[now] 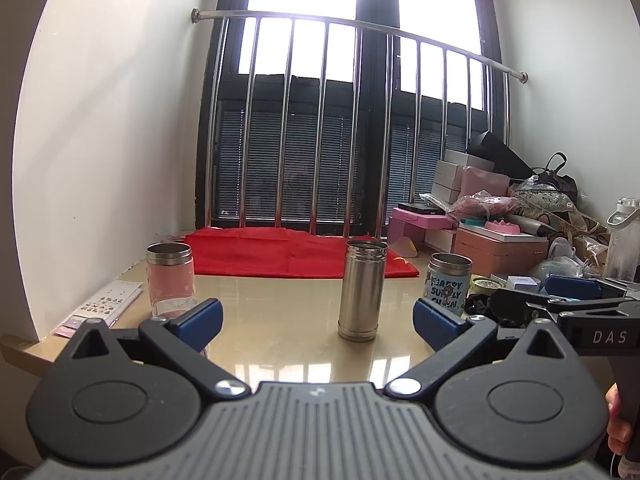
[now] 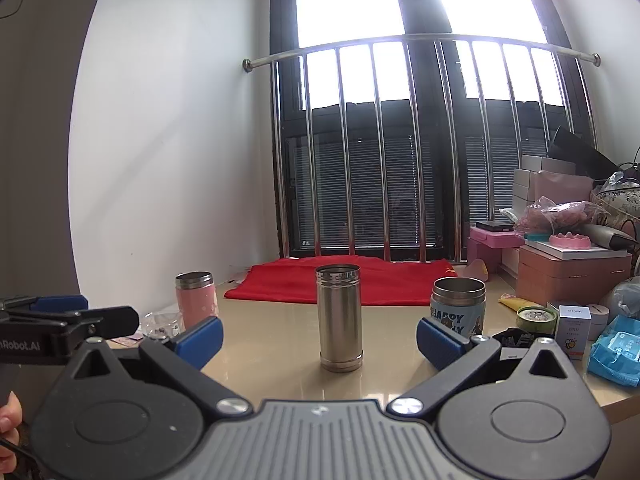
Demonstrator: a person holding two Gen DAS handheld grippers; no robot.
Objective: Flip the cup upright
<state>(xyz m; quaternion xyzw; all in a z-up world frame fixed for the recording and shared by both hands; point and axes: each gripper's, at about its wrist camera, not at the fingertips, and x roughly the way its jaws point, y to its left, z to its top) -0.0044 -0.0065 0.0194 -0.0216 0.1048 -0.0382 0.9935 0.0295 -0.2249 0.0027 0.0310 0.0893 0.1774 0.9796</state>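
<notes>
A glossy beige table [image 2: 280,360] carries a steel cup [image 2: 340,316] centre, pink cup [image 2: 196,298] left, blue cup [image 2: 458,308] right, red cloth [image 2: 340,282] far.

Daylight pours in from the window [image 1: 360,20] behind the railing, its upper panes blown out to plain white in both views. The glossy desk [image 1: 280,320] mirrors that brightness in pale streaks. Fisheye bending curves the walls and railing, with dark corners beyond the circular edge.
</notes>
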